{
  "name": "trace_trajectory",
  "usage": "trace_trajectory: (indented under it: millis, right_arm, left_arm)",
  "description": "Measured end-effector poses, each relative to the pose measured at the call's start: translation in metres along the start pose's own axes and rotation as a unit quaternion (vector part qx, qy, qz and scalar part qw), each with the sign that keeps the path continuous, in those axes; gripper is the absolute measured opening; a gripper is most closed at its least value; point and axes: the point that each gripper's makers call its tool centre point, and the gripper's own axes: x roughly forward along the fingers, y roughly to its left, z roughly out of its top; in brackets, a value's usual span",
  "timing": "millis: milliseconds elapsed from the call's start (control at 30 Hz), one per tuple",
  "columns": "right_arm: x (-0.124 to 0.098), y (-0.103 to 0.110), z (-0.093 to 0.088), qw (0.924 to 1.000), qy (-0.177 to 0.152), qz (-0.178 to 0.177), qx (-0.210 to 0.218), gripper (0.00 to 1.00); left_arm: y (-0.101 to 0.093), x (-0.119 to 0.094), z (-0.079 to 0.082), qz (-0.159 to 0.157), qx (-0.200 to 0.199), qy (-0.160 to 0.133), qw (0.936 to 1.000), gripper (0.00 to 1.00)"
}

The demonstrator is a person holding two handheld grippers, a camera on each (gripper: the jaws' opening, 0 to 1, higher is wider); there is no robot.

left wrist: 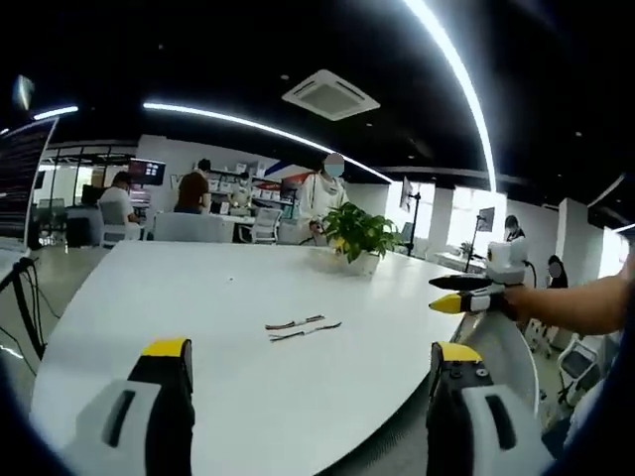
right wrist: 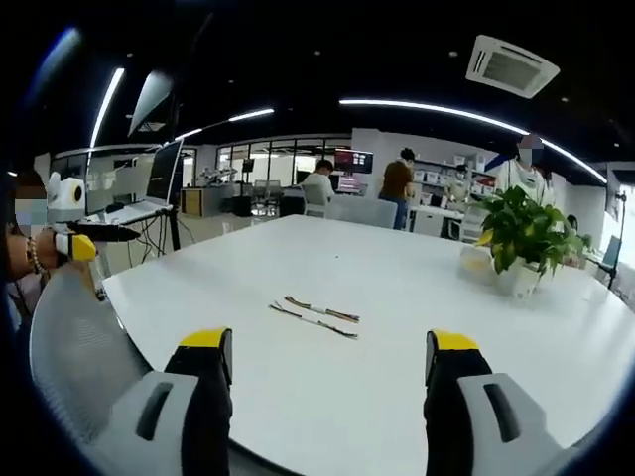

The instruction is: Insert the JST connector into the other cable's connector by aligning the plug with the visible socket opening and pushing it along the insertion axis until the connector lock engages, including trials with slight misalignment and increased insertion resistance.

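On the table (right wrist: 397, 297) two cables (right wrist: 317, 315) lie side by side near its middle, close together. The potted plant (right wrist: 521, 243) stands on the table at 2 o'clock from them. A chair (right wrist: 74, 347) stands at 9 o'clock, beside the table's edge.

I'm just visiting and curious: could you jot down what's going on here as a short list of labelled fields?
Setting: open office, large white table
Work items: two short cables lying side by side on the table, untouched
Left gripper: fingers apart, empty, short of the cables
Right gripper: fingers apart, empty, short of the cables
Nearby: potted plant on the table
Background: people at desks
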Motion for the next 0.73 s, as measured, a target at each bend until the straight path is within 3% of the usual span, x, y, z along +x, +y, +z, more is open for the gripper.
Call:
trace_trajectory:
  millis: [133,233,333,400,467,500,733]
  right_arm:
    - [0.001,-0.002,-0.003,1.0000,-0.002,-0.004,0.002,0.77]
    - [0.002,-0.004,-0.009,1.0000,0.002,-0.006,0.000,0.76]
    - [0.005,-0.006,-0.023,0.9996,0.017,-0.004,0.022,0.77]
    - [0.004,-0.011,-0.024,0.9995,0.015,-0.019,0.022,0.78]
    - [0.004,-0.009,-0.019,0.9995,0.002,-0.011,0.030,0.76]
    - [0.004,-0.009,-0.020,0.9995,0.003,-0.011,0.029,0.75]
    - [0.007,-0.003,-0.024,0.9999,0.012,0.006,0.006,0.74]
  left_arm:
    - [-0.008,0.003,-0.010,-0.001,-0.006,0.009,0.9999,0.99]
    - [-0.005,0.003,-0.010,0.012,0.041,0.015,0.9990,0.99]
    - [-0.004,0.003,-0.010,0.016,0.036,0.015,0.9991,0.98]
    - [-0.002,0.003,-0.012,0.022,0.033,0.017,0.9991,0.98]
    - [0.004,0.004,-0.018,0.034,0.044,0.028,0.9981,0.97]
    - [0.009,0.004,-0.024,0.044,0.052,0.039,0.9969,0.97]
    - [0.012,0.006,-0.026,0.047,0.039,0.040,0.9973,0.96]
